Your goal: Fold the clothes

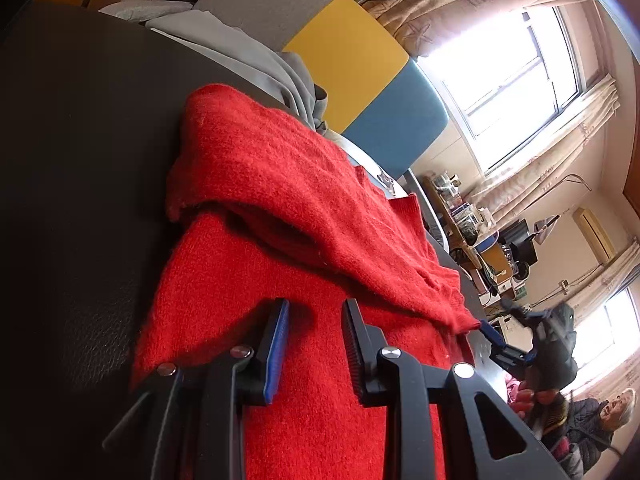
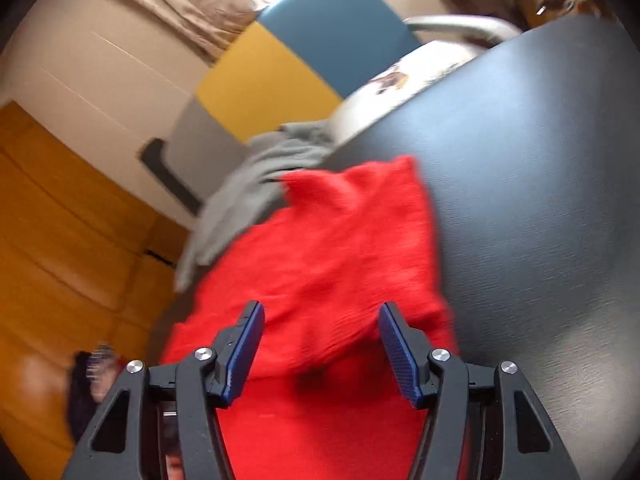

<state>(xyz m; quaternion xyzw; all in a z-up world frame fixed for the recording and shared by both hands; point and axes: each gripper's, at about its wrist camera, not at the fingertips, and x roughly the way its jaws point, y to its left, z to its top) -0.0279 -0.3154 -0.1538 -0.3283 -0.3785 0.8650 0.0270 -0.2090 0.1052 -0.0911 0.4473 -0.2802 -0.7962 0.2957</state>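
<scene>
Left gripper point(image 1: 316, 354): nearest the lens; jaws part-open above the red sweater point(image 1: 280, 208), no cloth between the pads.
Right gripper point(image 2: 322, 354): jaws wide, nothing pinched; also in the left view point(image 1: 494, 340) beside the sweater's cuff.
Sweater position: on the black table point(image 1: 80, 160), 1 flap already laid over the body; grey garment point(image 1: 288, 76) at its far end, touching.
Step judged: setting up the next fold.
Method advised: grip 2 matching corners, lift together, lay edge on edge, smooth flat.
Obscured: right view is motion-blurred; near hem is cut off below both cameras; sleeve positions under the flap cannot be determined.
</scene>
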